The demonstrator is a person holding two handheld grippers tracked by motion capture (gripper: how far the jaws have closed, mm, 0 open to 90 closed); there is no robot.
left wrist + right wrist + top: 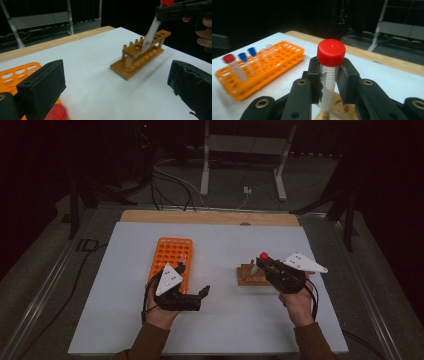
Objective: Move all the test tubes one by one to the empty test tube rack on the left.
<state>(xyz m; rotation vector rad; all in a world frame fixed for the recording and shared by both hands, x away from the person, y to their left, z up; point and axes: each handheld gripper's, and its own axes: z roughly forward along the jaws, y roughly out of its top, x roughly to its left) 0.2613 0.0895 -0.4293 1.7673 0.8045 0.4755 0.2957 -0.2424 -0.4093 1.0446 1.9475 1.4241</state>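
Right gripper view: my right gripper (329,82) has its two jaws closed on a clear graduated centrifuge tube (328,87), clamped just below its red screw cap (331,52). The tube's long axis runs close to vertical here, cap up, tapered end down toward the wooden tube rack (334,112), which is blurred at the bottom edge.

Left gripper view: the same tube leans, cap end toward the right gripper (185,10) at the upper right, and the tip points down and left into the top rail of the wooden tube rack (140,56). The tip sits at one of the rail's holes; I cannot tell whether it has entered. The rack's long axis runs diagonally away from this camera, with a row of round holes along its top.

My left gripper (192,296) is spread wide, jaws well apart, gripping nothing. In the high view it lies low over the white table mat (125,330), just beside the near end of the orange tube rack (170,255), jaws aimed toward the wooden rack.

Surroundings: the orange rack carries a red-capped tube (233,65) and two blue-capped tubes (248,56), well apart from the wooden rack. Bare mat lies between the two racks. A wooden board edge (210,217) borders the mat's far side.
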